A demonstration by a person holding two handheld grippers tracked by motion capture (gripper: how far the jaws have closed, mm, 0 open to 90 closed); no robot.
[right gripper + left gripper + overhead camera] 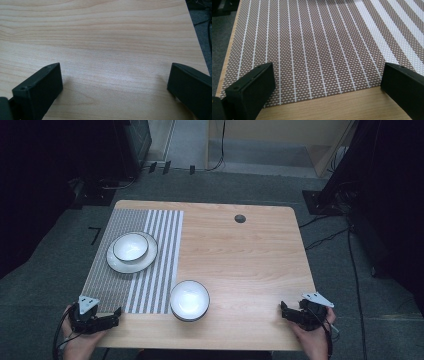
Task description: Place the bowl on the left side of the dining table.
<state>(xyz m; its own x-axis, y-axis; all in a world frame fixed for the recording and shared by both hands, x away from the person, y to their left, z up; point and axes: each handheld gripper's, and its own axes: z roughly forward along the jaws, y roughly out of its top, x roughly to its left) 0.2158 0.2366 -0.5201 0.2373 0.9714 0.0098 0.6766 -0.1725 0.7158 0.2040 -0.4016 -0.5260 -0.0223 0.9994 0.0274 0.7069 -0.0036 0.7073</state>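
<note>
Along the near edge of the counter point(240, 270), left gripper point(95, 319) parked at the front corner of the striped mat point(150, 285), fingers point(252, 85) spread wide with nothing but woven mat between them. Right gripper point(306, 314) likewise at the opposite near corner, over bare wood, its fingers point(37, 87) also spread wide and holding nothing. Between the two, closer to the left one, and just in from the front edge: near bowl point(189, 300), white inside with a dark rim, upright, apparently empty, just off the mat's right border. Looks like glazed ceramic, so probably stiff, moderately heavy for its size, slick under hard fingers and liable to chip or crack if knocked or dropped. Best taken at the rim, one finger inside the wall and one outside, pinched firmly enough not to slide; better lifted straight up than dragged across the wood. Farther back on the mat, well apart from both grippers, far bowl point(130, 247) of the same kind seated on a white plate point(117, 265), off-centre toward the plate's back left. Beyond that, open wood, then a small round dark hole point(240, 218) near the far edge.
</note>
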